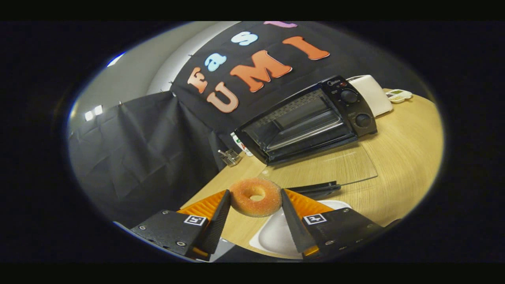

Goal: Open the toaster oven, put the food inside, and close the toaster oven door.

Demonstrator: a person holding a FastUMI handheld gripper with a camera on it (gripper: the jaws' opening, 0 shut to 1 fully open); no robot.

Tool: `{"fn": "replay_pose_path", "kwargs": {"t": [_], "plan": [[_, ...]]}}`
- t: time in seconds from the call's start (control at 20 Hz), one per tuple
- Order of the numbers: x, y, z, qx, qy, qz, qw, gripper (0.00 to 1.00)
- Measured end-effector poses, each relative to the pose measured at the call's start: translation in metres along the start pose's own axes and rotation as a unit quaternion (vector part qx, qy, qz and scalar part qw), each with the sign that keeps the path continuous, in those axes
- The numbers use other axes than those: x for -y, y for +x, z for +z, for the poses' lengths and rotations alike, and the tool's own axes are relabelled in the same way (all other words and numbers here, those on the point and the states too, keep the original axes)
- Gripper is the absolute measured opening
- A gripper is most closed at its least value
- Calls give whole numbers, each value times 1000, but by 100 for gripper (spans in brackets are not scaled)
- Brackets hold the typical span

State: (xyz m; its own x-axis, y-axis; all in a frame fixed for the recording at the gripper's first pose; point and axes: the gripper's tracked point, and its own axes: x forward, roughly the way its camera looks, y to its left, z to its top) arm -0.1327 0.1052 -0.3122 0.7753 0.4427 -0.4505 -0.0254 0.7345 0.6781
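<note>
A sugared doughnut [255,196] is pinched between the gripper [254,205] fingers, above a white plate [272,236]. Beyond, the toaster oven [311,120] is seen open, its glass door [327,167] laid flat across the tabletop [402,157] between.

Doughnut [255,196] between claw [255,205] fingers; toaster oven [309,118] beyond.

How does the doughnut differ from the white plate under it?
The doughnut is golden-brown, sugared and ring-shaped; the white plate is smooth and plain. The doughnut is held off the table, with both fingers pressing on it; the plate lies flat on the wooden table. Both sit short of the open toaster oven.
</note>
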Motion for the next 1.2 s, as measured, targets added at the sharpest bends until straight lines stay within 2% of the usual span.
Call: {"fn": "replay_pose_path", "kwargs": {"t": [0.2, 0.35, 0.65, 0.9, 1.2], "plan": [[3, 19, 20, 20, 24, -2, 1000, 74], [-4, 36, 45, 47, 70, 17, 996, 74], [24, 74, 79, 77, 114, -20, 990, 74], [51, 101, 95, 81, 86, -64, 991, 74], [55, 126, 123, 102, 66, -81, 989, 74]]}}
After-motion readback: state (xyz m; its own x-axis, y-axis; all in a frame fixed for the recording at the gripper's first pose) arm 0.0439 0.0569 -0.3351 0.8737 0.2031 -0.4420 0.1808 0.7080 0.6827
